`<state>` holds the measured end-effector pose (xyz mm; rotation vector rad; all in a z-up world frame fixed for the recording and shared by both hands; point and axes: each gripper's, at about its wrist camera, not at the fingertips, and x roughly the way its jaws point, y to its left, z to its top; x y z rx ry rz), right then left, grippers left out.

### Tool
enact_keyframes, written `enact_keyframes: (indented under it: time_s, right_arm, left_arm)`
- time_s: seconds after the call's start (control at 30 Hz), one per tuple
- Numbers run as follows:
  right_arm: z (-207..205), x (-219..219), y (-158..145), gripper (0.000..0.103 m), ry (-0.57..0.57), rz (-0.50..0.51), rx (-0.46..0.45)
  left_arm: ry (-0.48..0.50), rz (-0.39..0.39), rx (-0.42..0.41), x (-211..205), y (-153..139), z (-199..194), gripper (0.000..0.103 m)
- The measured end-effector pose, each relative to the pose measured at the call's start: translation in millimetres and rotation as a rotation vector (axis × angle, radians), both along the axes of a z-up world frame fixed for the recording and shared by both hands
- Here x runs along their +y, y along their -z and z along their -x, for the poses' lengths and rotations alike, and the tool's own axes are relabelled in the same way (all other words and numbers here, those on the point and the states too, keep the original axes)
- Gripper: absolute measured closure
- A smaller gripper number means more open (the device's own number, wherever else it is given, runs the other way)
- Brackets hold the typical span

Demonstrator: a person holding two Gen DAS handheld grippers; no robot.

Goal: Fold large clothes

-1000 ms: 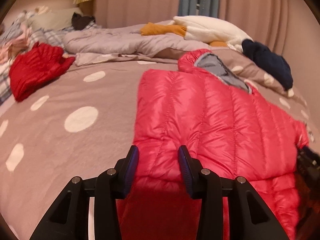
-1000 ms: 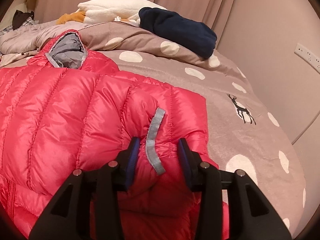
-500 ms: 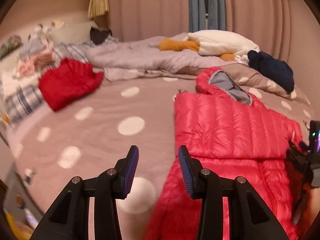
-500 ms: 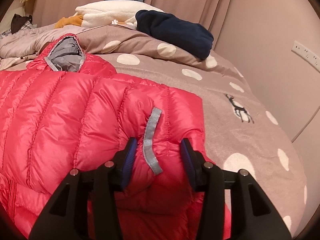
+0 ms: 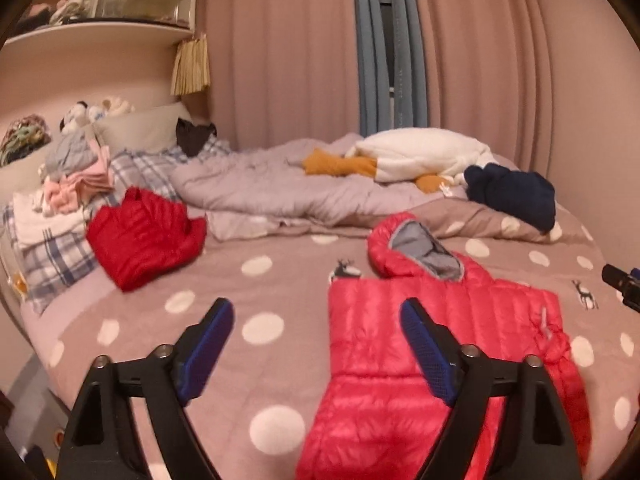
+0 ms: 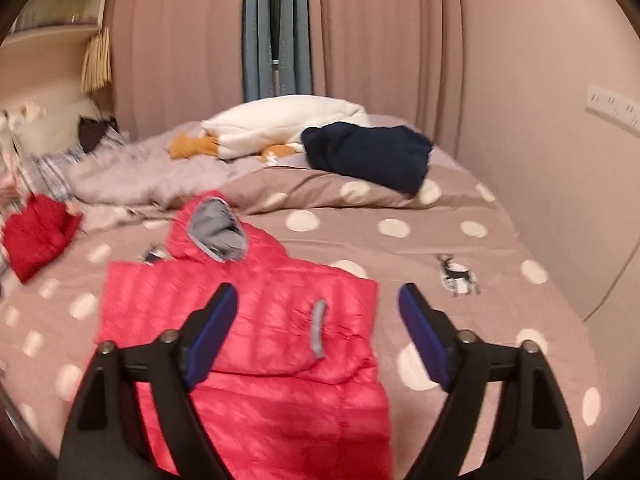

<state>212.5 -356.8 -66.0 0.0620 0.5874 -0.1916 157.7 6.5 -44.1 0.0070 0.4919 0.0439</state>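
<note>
A: Where is the coat lying?

B: The pink down jacket (image 5: 432, 344) lies flat on the bed (image 5: 256, 280), on the brown cover with white dots. In the left wrist view it fills the lower right of the frame; its grey-lined hood (image 5: 424, 248) points toward the upper middle. In the right wrist view the jacket (image 6: 256, 320) sits in the lower left and centre, with its sleeves folded in over the body and a grey strip (image 6: 317, 330) showing on the folded part.

A: And the tongs?

B: Both pairs stand wide, and both have just been opening. The left tongs (image 5: 316, 344) hang above the bed with nothing between the blue pads: one pad over the dotted cover, the other over the jacket's left part. The right tongs (image 6: 318, 320) are also clear of the fabric; the jacket's right edge shows in the gap but the pads do not press on it.

A: What else is on the bed?

B: A red jacket (image 5: 140, 236) bunched at the left, a crumpled grey quilt (image 5: 280, 188) behind, a white plush (image 5: 420, 152) and a navy garment (image 5: 512, 192) at the upper right. Pink curtains (image 5: 288, 48) hang behind.
</note>
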Motion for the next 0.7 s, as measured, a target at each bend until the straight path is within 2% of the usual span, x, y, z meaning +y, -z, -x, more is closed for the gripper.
enact_keyframes:
  time_s: [0.03, 0.17, 0.3, 0.4, 0.43, 0.5, 0.57, 0.63, 0.7]
  right_arm:
    - [-6, 0, -4, 0.014, -0.016, -0.012, 0.001]
    - [-34, 15, -12, 0.014, -0.072, 0.004, 0.014]
    - [-86, 38, -19, 0.012, -0.147, -0.007, 0.055]
    - [-133, 54, -18, 0.007, -0.187, -0.007, 0.082]
    - [-151, 58, -15, 0.001, -0.198, -0.012, 0.09]
    - [-189, 65, -5, 0.0, -0.19, -0.033, 0.119]
    - [-227, 66, 12, 0.0, -0.165, -0.103, 0.154]
    - [-258, 66, 30, 0.0, -0.148, -0.167, 0.194]
    - [-284, 67, 50, 0.0, -0.115, -0.218, 0.241]
  left_arm:
    - [-0.01, 0.021, -0.004, 2, -2, -5, 0.001]
    - [-0.046, 0.078, -0.024, 11, -7, -26, 0.001]
    - [-0.073, 0.08, -0.013, 17, -4, -60, 0.001]
    - [-0.075, 0.094, -0.022, 24, 1, -78, 0.001]
    - [-0.081, 0.105, -0.017, 29, 7, -89, 0.001]
    - [-0.088, 0.13, 0.002, 39, 16, -98, 0.001]
    - [-0.091, 0.171, 0.023, 54, 30, -109, 0.001]
    - [-0.105, 0.175, 0.033, 64, 41, -118, 0.001]
    - [-0.122, 0.147, 0.05, 75, 54, -132, 0.001]
